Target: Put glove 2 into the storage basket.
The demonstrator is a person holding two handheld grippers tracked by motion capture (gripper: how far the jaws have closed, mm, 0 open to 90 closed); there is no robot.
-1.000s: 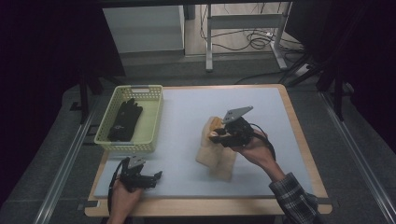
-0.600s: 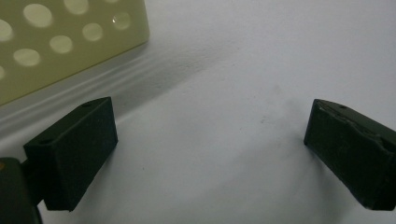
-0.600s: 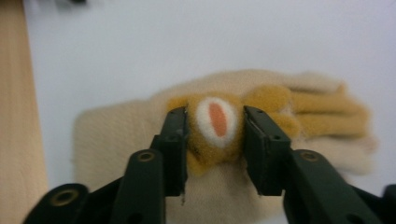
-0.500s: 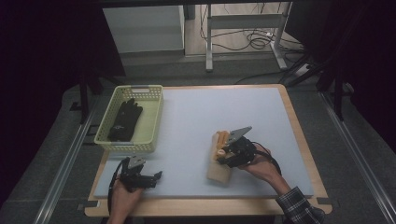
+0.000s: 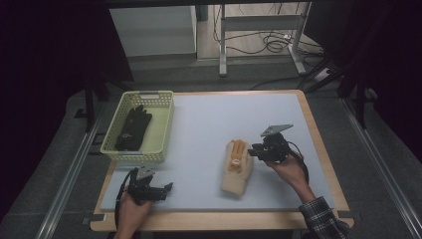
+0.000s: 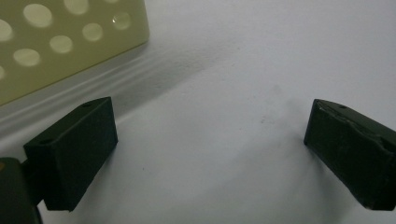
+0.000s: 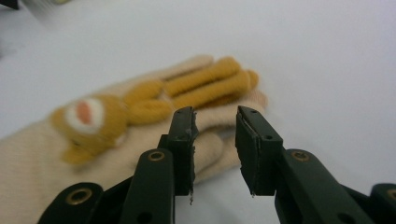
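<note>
Right gripper at the cream glove, left gripper idle near the table's front edge.

Toward the left edge a basket [image 5: 158,129] holds a black glove [image 5: 133,128]. In front of it, by the front left corner, the left gripper [image 5: 166,187] rests on the mat, released, jaws wide and empty. Right of centre the cream glove [image 5: 238,167], with a bear figure on it, lies flat on the table [image 5: 318,134]. The right gripper [image 5: 250,152] is low beside it; its jaws have just been closing, narrowly parted at the glove's edge, nothing visibly pinched.
</note>
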